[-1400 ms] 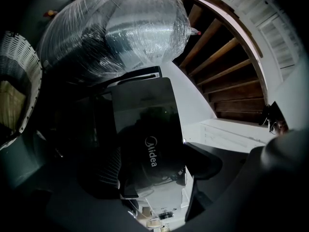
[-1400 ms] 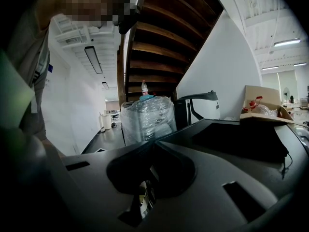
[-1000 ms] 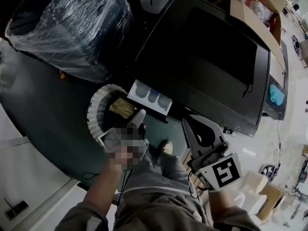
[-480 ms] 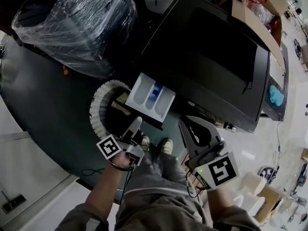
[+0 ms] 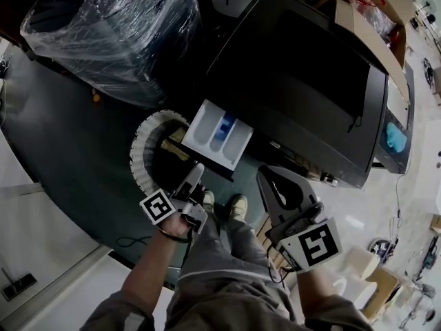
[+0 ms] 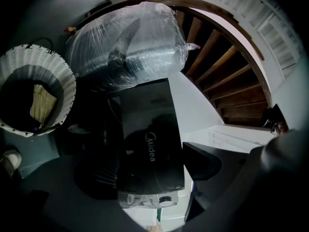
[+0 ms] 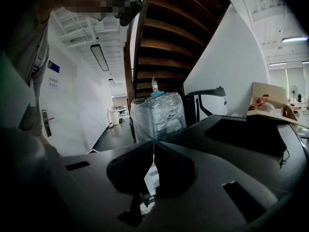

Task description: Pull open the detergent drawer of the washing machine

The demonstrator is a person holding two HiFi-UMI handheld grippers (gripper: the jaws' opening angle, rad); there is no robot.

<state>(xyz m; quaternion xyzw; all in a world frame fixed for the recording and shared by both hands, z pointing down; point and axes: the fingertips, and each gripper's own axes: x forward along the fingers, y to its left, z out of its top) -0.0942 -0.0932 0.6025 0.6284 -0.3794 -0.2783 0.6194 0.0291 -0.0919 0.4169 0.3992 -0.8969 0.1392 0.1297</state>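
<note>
The black washing machine (image 5: 303, 81) fills the far right; the head view shows only its top, and its front is hidden. To its left, a plastic-wrapped bundle (image 5: 117, 33) is cut off by the frame. The white detergent drawer (image 5: 219, 133) juts out beside a dim woven basket (image 5: 141, 150). The left gripper (image 5: 194, 178) sits just near of the drawer. Its wide jaws have just been closing slightly, with nothing between them. The right gripper (image 7: 154, 151) has its jaws together and empty.

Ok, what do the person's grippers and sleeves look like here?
The left gripper and right gripper are pale grey, dark inside the jaws. Each bears a white cube with black square markers. A thin dark cable trails from the left one. The sleeves are grey.
</note>
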